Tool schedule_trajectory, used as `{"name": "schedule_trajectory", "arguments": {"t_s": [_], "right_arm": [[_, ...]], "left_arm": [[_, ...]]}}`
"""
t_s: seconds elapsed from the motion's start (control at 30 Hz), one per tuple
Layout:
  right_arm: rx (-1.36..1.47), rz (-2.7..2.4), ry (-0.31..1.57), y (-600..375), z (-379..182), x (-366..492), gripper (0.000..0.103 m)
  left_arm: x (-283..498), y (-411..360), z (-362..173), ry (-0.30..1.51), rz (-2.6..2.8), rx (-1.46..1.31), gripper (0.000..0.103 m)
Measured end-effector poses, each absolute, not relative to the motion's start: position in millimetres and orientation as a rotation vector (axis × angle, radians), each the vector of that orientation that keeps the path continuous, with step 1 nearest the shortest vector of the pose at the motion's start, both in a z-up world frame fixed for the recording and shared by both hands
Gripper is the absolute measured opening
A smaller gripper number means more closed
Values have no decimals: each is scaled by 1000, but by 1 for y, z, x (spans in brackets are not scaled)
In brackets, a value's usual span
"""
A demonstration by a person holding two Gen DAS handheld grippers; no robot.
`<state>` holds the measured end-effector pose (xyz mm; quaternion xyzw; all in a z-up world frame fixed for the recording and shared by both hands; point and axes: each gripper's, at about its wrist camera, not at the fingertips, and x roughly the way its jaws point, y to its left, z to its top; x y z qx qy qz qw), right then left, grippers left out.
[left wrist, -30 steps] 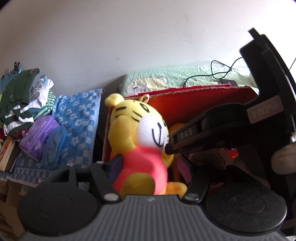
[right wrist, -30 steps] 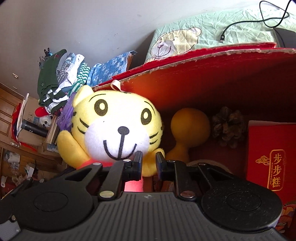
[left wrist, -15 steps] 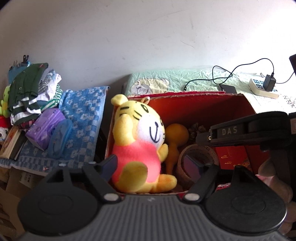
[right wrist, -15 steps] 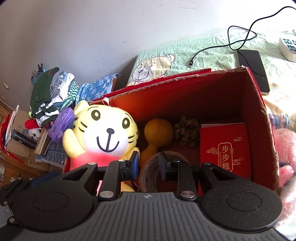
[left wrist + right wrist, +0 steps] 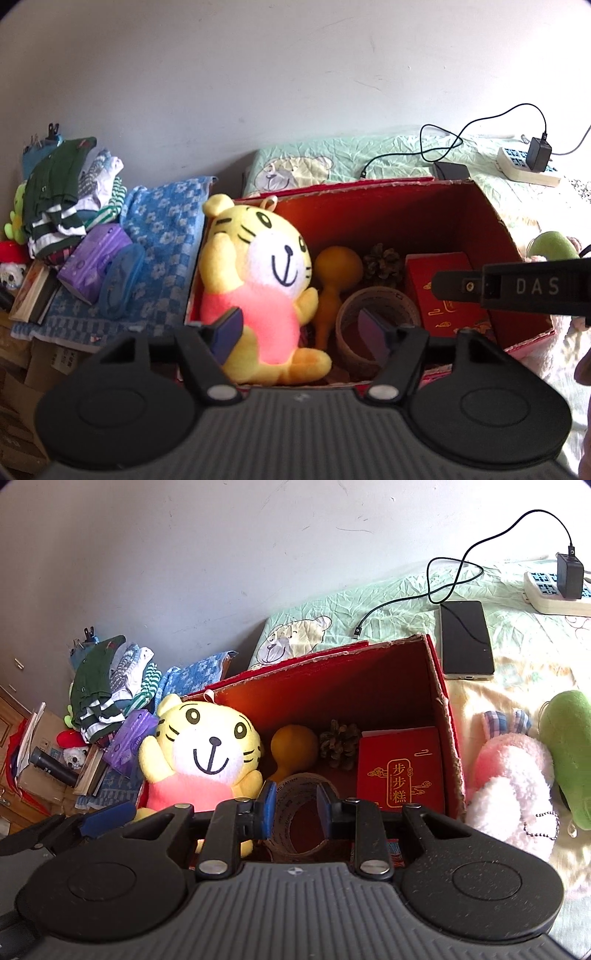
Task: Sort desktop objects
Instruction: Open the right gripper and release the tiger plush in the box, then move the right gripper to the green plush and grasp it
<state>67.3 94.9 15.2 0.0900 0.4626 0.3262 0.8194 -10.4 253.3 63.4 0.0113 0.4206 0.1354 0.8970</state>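
A red cardboard box (image 5: 406,206) (image 5: 448,723) holds a yellow tiger plush (image 5: 258,280) (image 5: 207,753), an orange gourd (image 5: 336,269) (image 5: 291,746), a pine cone (image 5: 382,260) (image 5: 340,742), a tape roll (image 5: 376,299) (image 5: 299,781) and a red booklet (image 5: 443,295) (image 5: 402,771). My left gripper (image 5: 301,330) is open and empty above the box front. My right gripper (image 5: 293,808) is open and empty, its jaws a small gap apart over the tape roll. A pink plush (image 5: 513,790) and a green plush (image 5: 569,746) lie right of the box.
A phone (image 5: 465,638) on a cable and a power strip (image 5: 554,590) lie on the green bedding (image 5: 369,602) behind the box. Left of the box are a blue towel (image 5: 162,236), a purple pack (image 5: 92,258) and stacked clothes (image 5: 62,184). The wall is close behind.
Both grippers have pulled back and up from the box. The tiger plush now sits free in the box. The right jaws have opened slightly.
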Motion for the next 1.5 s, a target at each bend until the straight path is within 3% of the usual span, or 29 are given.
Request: {"name": "schedule_trajectory", "arguments": {"t_s": [0.9, 1.3, 1.5], "right_arm": [[317, 827, 966, 13, 22, 60, 28], [371, 793, 964, -46, 19, 66, 28], [385, 737, 986, -79, 8, 73, 28]], "left_arm": [[-9, 170, 66, 919, 360, 68, 77], [-15, 122, 70, 887, 304, 82, 75], [-30, 105, 68, 854, 208, 18, 69]]}}
